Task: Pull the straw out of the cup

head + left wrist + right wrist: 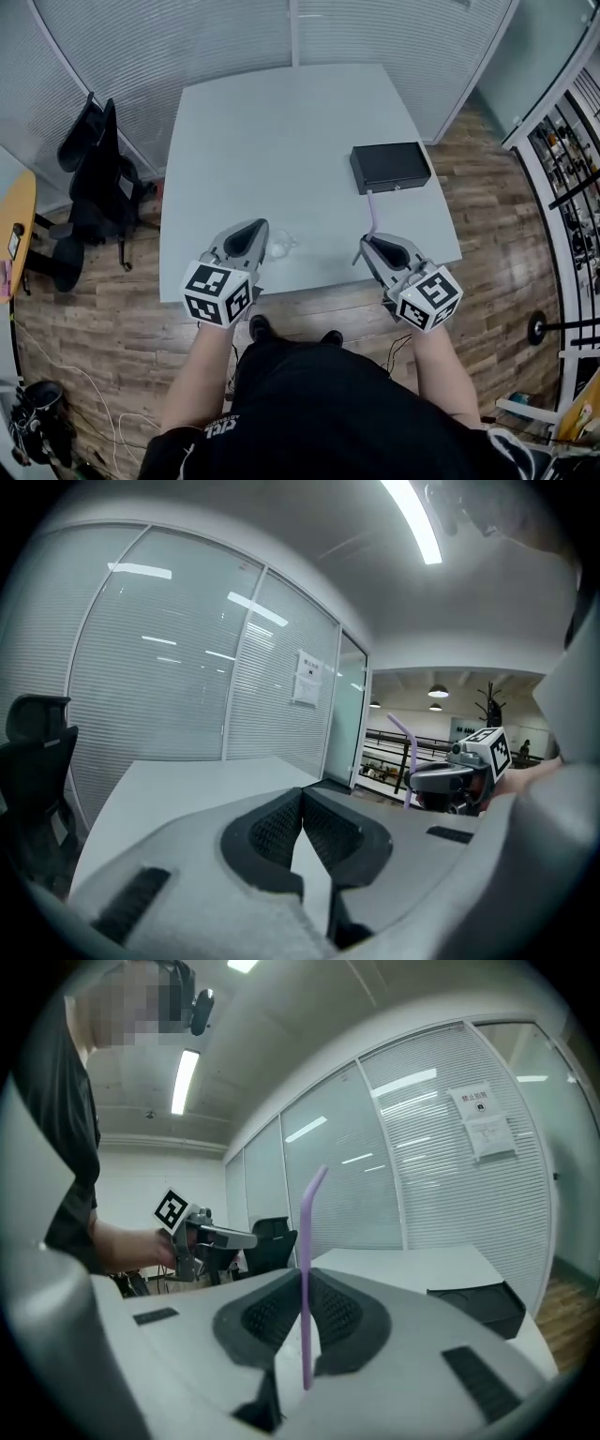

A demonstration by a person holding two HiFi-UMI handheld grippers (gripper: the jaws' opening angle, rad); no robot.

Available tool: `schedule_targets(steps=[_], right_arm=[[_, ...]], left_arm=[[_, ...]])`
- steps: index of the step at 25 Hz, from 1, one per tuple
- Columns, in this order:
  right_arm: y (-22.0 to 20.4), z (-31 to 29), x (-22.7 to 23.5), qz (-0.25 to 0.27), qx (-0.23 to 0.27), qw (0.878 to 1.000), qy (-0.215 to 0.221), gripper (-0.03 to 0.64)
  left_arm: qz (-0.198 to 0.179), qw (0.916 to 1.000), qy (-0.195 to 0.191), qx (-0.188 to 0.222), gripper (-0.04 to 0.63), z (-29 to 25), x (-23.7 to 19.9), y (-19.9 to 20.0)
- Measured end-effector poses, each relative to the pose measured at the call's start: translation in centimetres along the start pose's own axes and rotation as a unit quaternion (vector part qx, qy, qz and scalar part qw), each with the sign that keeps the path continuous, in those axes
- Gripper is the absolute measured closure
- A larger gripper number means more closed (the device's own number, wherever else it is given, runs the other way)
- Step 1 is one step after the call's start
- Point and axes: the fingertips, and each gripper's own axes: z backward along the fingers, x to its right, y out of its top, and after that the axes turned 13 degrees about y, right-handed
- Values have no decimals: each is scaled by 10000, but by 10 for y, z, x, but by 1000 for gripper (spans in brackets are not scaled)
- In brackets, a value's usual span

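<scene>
Straw point(307, 1218) pinched upright in right claw point(302, 1277), apart from cup point(281, 246)

The desk point(281, 141) carries a box point(390, 167) toward its right edge. The cup point(281, 246) sits near the front edge, just right of the left tool point(251, 230). The right tool point(373, 244) is before the box, with the straw point(372, 214) upright between its jaws, apart from the cup. A chair point(94, 178) stands left of the desk.
</scene>
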Motion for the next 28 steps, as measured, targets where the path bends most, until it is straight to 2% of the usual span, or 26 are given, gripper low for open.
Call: schedule_targets(steps=[3, 8, 14, 21, 28], right_arm=[[14, 5, -4, 186, 125, 9997, -30, 589], [40, 18, 6, 159, 529, 9975, -431, 591], [68, 1, 5, 345, 707, 9955, -519, 591], [76, -10, 2, 476, 507, 9957, -611, 592], [79, -31, -6, 577, 354, 9968, -429, 592]], left_arm=[[-114, 9998, 2, 158, 584, 6, 1, 13], [-359, 9983, -53, 448, 584, 11, -13, 47], [-477, 9959, -42, 764, 584, 11, -41, 78], [-355, 9962, -51, 797, 584, 7, -58, 73], [-253, 9971, 20, 721, 584, 9, -75, 63]])
